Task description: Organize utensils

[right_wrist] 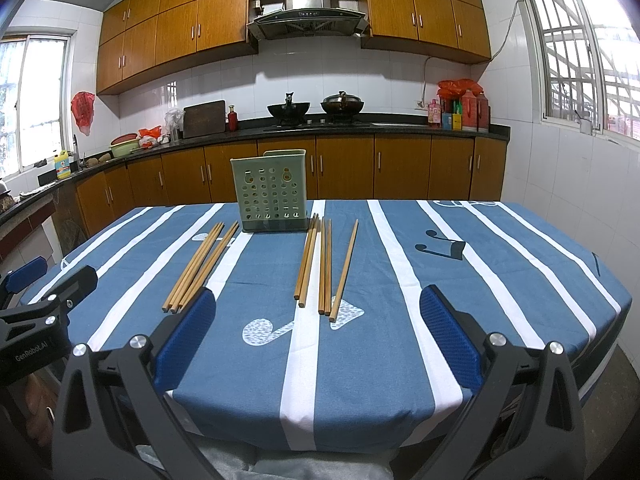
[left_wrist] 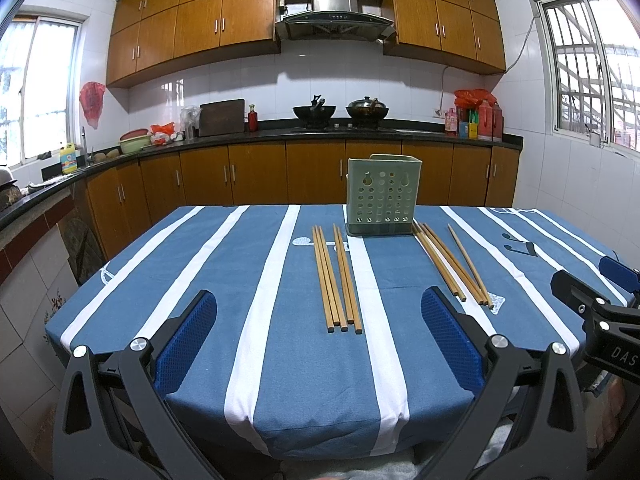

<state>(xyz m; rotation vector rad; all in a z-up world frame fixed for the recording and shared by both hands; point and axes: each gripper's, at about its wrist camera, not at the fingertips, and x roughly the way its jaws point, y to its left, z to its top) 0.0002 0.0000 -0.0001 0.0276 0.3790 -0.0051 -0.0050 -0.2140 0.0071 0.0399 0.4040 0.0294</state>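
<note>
at the centre of both wrist views, a green perforated utensil holder stands upright on a blue-and-white striped tablecloth, with two loose groups of wooden chopsticks lying flat on either side of it. the left chopstick group sits just below and left of the holder in the left wrist view, its long axes running from near the holder's base down toward the lower centre of the frame, nearly parallel and touching or close to each other. the right chopstick group lies below and right of the holder in the right wrist view, fanned a little, one stick set slightly apart at the right, all pointing from the holder down toward the bottom of the frame. the left gripper hangs at the lower centre of its view with its blue-padded jaws spread wide and nothing between them; the right gripper is likewise wide and holding nothing. the sticks look light, stiff, thin and smooth, likely to roll or slip on the cloth, so a pinch across the middle of a bundle seems the surest hold, with the near ends a fair alternative. kitchen cabinets fill the upper half of each frame.
</note>
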